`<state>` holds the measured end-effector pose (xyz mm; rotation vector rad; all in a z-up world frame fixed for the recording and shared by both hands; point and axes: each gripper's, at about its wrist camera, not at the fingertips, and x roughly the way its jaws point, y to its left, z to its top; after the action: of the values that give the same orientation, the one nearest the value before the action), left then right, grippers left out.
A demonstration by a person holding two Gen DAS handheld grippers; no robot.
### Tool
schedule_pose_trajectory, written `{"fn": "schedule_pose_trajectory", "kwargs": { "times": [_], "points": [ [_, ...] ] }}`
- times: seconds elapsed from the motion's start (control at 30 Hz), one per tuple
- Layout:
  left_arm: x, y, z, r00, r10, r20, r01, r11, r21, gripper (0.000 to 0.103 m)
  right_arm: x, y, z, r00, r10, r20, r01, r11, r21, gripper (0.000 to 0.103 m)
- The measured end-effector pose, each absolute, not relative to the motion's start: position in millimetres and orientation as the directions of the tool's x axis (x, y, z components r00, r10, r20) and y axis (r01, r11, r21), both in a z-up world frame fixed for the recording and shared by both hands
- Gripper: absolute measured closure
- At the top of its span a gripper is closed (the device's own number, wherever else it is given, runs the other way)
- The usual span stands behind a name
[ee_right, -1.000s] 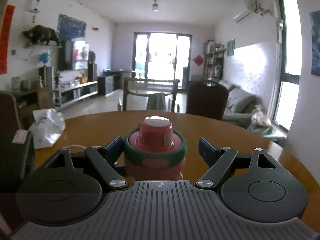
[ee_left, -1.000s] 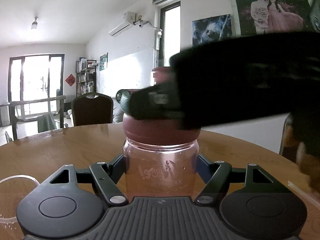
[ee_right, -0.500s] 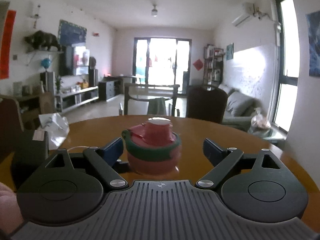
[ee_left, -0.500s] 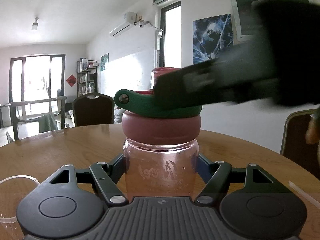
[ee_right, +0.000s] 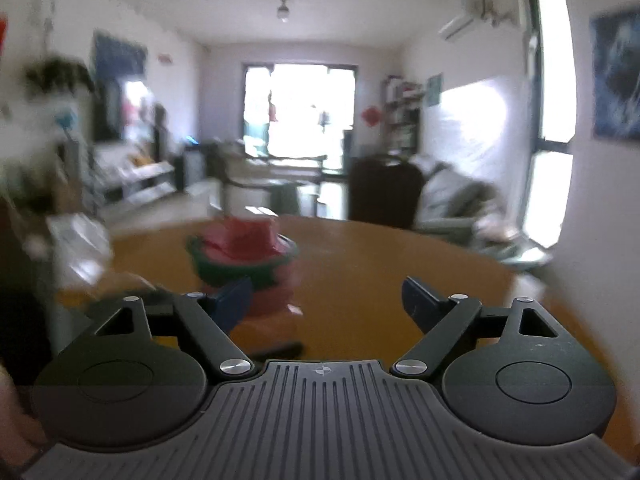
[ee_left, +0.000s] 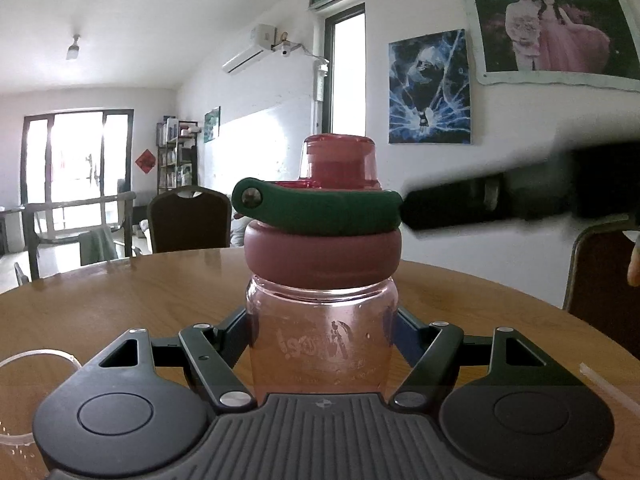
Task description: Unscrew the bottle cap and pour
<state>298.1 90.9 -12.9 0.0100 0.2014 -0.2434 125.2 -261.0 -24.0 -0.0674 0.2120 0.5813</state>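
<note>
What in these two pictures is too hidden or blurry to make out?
- Bottle base: left wrist view, hidden behind the left gripper body.
- Cap: right wrist view, smeared by motion blur; whether it has loosened is unclear.
- Clear cup: left wrist view, cut off by the left edge.
- Right gripper: only a dark blur in the left wrist view.
</note>
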Motion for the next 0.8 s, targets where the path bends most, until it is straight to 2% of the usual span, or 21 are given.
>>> {"fn": "schedule_pose_trajectory", "kwargs": {
  "times": [0.1,0.47,0.8],
  "points": [
    [304,96,-14,0.950,-0.239,-0.199,0.241,0.970,-0.016,0.032,123,-242,-19,0.835,0.523,-0.172,-0.534,0.845,-0.020,0.002],
    [311,84,-21,0.952,-0.236,-0.195,0.238,0.971,-0.013,0.031,149,-194,-24,0.856,0.454,-0.248,-0.475,0.879,-0.033,0.003],
    [320,92,-29,0.949,-0.242,-0.200,0.242,0.970,-0.027,0.031,137,-215,-26,0.846,0.472,-0.249,-0.495,0.868,-0.037,0.006]
  ]
}}
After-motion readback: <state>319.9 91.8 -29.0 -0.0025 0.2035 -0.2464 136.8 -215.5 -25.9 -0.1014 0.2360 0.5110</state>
